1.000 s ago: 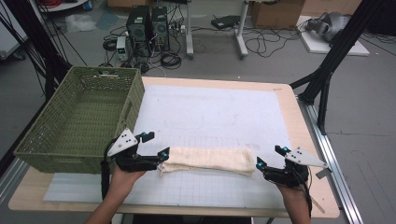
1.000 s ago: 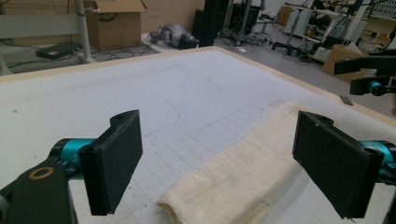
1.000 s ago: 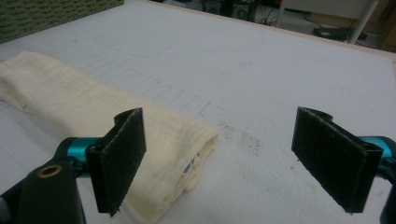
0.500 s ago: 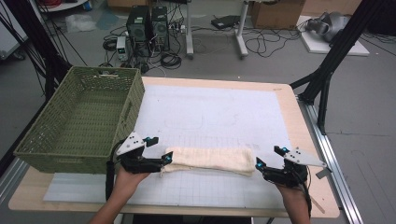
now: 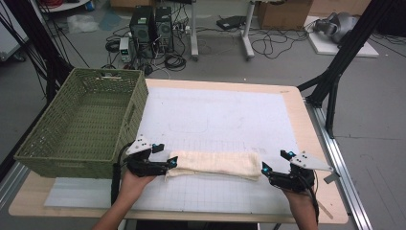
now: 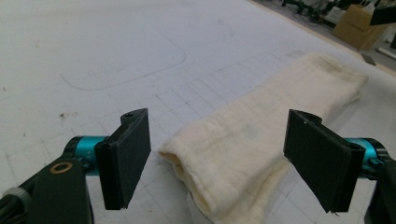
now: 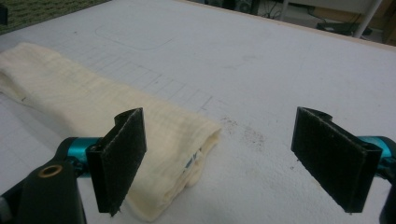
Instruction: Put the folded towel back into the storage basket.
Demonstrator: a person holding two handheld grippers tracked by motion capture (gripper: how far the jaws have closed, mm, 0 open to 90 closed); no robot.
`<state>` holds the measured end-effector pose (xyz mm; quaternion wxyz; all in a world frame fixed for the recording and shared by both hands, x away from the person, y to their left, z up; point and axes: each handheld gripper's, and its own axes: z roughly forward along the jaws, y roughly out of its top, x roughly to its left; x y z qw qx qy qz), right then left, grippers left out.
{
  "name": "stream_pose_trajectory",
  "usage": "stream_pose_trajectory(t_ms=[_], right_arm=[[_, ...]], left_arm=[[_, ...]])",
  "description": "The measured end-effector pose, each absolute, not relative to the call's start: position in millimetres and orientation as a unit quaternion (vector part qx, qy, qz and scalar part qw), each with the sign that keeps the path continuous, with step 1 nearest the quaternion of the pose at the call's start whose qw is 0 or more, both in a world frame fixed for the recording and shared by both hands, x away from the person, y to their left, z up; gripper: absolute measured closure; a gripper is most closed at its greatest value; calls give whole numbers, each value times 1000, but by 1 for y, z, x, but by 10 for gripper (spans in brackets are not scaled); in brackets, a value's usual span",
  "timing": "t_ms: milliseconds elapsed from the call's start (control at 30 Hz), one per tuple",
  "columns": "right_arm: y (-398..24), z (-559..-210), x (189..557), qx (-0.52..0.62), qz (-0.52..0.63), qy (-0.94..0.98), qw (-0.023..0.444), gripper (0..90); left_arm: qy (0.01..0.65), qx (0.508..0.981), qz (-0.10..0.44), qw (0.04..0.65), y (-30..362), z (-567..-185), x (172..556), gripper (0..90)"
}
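A cream towel point(image 5: 215, 164), folded into a long strip, lies flat on the white grid mat point(image 5: 220, 110) near the table's front. My left gripper point(image 5: 166, 154) is at its left end. In the left gripper view the towel's end point(image 6: 243, 158) lies between the open jaws point(image 6: 222, 158), and neither pad touches it. Those jaws have just been closing a little. My right gripper point(image 5: 276, 161) is at the towel's right end. It stands open point(image 7: 224, 158), with the towel's end point(image 7: 154, 140) reaching past its left jaw into the gap, untouched.
A large green woven basket point(image 5: 81, 124) stands on the table's left side, just behind my left hand. The wooden table edge point(image 5: 191, 218) runs close in front of both hands. Black frame legs and cables stand beyond the table.
My left gripper has sunk a little toward the mat at the towel's left end. The right gripper and the towel have stayed where they were.
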<state>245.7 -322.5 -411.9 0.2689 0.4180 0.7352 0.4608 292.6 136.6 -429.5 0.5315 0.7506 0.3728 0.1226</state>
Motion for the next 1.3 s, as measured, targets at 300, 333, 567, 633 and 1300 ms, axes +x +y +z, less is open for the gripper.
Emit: stream_pose_trajectory(t_ms=[300,333,567,633,1300], right_arm=[[-323,-413,246,420,458,736,268,164],[-323,-413,246,420,458,736,269,164],[-322,-413,246,419,457,737,269,164],[-322,-413,246,418,457,737,270,164],[-321,-414,246,419,452,741,267,164]], left_arm=[[389,767,112,498,131,-439,300,283],[390,769,112,494,130,-440,301,286],[397,777,114,476,129,-443,302,309],[397,781,115,469,128,-444,302,317],[369,820,119,422,116,-449,297,563]])
